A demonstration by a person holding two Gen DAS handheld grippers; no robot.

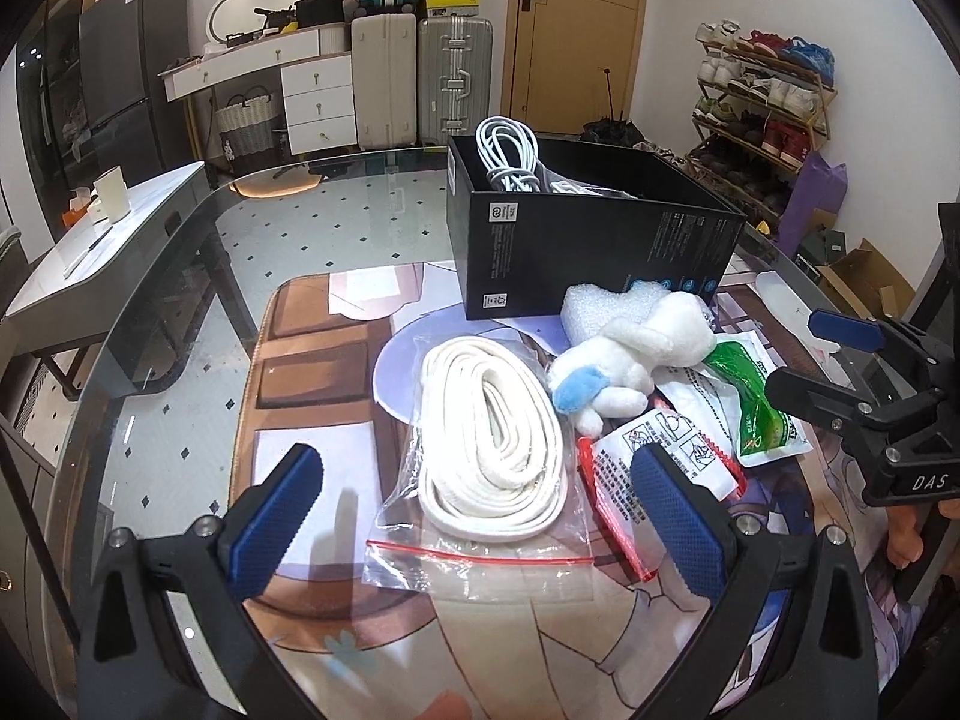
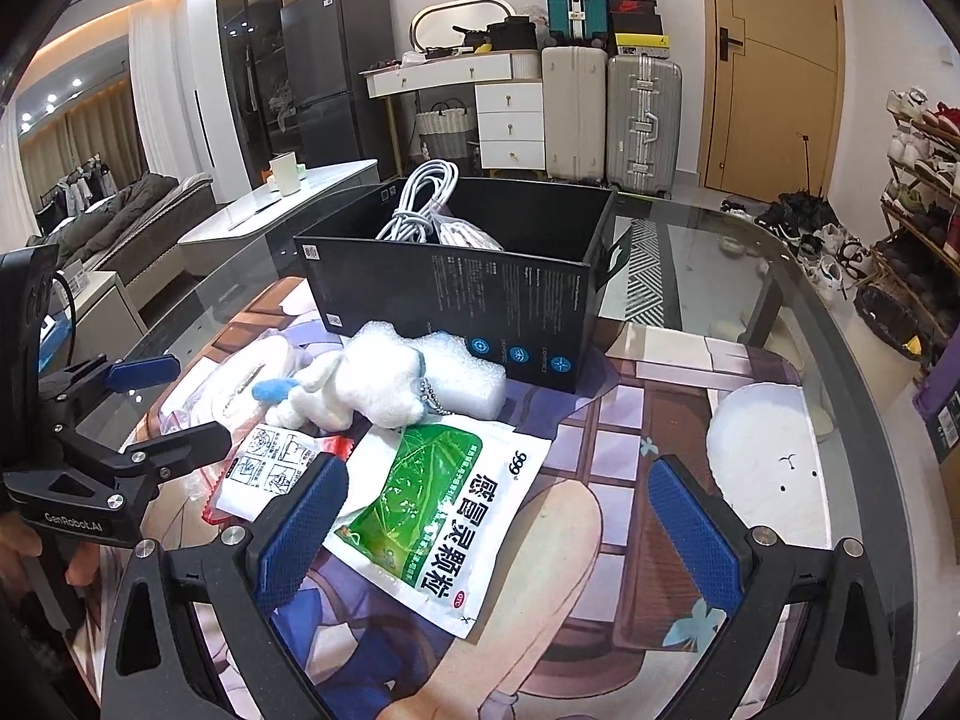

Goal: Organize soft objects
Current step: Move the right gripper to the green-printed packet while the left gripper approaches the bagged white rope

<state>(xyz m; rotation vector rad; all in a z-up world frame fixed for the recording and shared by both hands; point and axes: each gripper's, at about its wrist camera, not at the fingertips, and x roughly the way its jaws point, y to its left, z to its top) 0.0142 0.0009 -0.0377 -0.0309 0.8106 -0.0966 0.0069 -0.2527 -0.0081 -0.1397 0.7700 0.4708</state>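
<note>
- Left gripper (image 1: pixel 480 516) and right gripper (image 2: pixel 498 531) both gape wide, holding nothing, above a printed mat (image 1: pixel 312 360) on a glass table (image 1: pixel 180 252).
- Near the left gripper: bagged white strap coil (image 1: pixel 489 438); right of it, plush toy (image 1: pixel 630 360) beside bubble wrap (image 2: pixel 462 372).
- Green sachet (image 2: pixel 444 510) reads "999".
- Far black box (image 1: pixel 588 240) holds white cables (image 1: pixel 510 150).

I read "999" and "感冒灵颗粒" on the green-and-white sachet (image 2: pixel 444 516). My left hand-held gripper (image 2: pixel 150 402) carried "GenRobot.AI" on its body; my right hand-held gripper (image 1: pixel 840 354) carried "DAS". Print on the black box (image 2: pixel 456 294) was too small to read.
</note>
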